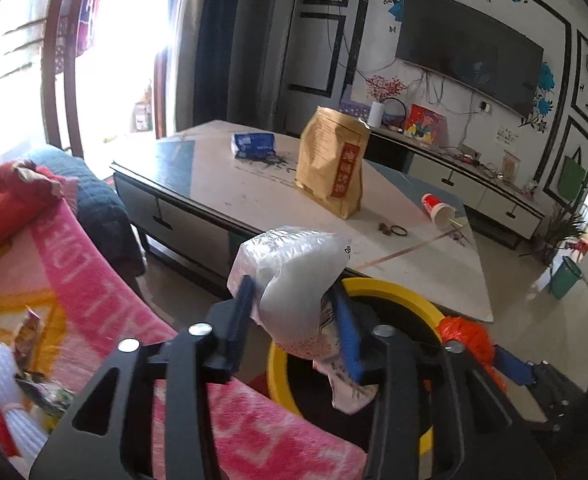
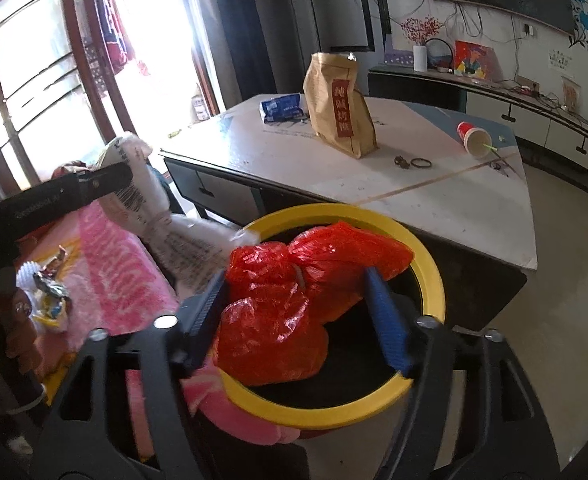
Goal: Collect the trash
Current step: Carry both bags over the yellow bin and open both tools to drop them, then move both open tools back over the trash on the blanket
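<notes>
My left gripper [image 1: 294,316] is shut on a crumpled white plastic bag [image 1: 294,276] and holds it above the near rim of the yellow-rimmed black bin [image 1: 406,292]. The same bag shows in the right wrist view [image 2: 162,216] at the left of the bin. My right gripper [image 2: 298,308] is shut on a red plastic bag [image 2: 290,296] and holds it over the bin's [image 2: 430,264] opening. The red bag also shows in the left wrist view [image 1: 466,336]. A tipped red paper cup [image 2: 472,138] with a straw lies on the coffee table.
A white coffee table [image 2: 434,200] stands behind the bin with a brown paper bag [image 2: 340,104], a blue tissue pack [image 2: 282,107] and a hair band [image 2: 421,163]. A pink blanket [image 1: 106,292] with wrappers [image 1: 30,344] lies at the left. A TV stand lines the far wall.
</notes>
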A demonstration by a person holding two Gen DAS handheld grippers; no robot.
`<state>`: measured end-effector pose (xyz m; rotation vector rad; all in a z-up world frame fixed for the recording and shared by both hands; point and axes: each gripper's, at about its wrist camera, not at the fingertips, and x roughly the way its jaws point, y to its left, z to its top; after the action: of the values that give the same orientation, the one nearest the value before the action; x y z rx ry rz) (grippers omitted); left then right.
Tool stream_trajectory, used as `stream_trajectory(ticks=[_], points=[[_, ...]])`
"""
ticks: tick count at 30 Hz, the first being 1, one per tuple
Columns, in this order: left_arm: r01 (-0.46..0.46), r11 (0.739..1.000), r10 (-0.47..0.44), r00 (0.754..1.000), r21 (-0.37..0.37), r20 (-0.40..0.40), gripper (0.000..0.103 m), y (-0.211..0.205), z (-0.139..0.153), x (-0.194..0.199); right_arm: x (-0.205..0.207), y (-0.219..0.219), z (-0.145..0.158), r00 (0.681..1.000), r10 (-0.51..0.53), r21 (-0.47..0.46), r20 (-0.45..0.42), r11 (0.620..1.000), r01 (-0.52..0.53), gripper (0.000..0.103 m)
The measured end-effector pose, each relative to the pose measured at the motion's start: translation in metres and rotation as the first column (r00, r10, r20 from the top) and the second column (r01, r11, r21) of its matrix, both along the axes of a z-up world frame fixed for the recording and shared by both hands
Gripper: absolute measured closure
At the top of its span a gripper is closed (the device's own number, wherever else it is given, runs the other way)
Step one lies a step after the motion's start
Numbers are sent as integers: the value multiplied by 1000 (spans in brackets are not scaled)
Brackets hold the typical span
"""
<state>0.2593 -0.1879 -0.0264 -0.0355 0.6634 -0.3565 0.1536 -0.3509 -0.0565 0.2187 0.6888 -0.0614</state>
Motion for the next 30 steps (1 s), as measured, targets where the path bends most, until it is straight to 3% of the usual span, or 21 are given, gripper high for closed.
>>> stream_trajectory(ticks=[7, 18, 30], points=[[23, 999, -24, 999, -34, -34, 36, 11, -4, -9, -1, 5, -2, 1000, -5, -35, 3, 999, 5, 27], [-76, 995, 80, 994, -57, 68, 12, 67, 20, -54, -19, 34, 27, 992, 49, -14, 118, 999, -48, 20], [-206, 974, 215, 971, -91, 108, 8, 131, 32, -92, -34, 78, 44, 972, 155, -11, 175, 988, -155, 16]])
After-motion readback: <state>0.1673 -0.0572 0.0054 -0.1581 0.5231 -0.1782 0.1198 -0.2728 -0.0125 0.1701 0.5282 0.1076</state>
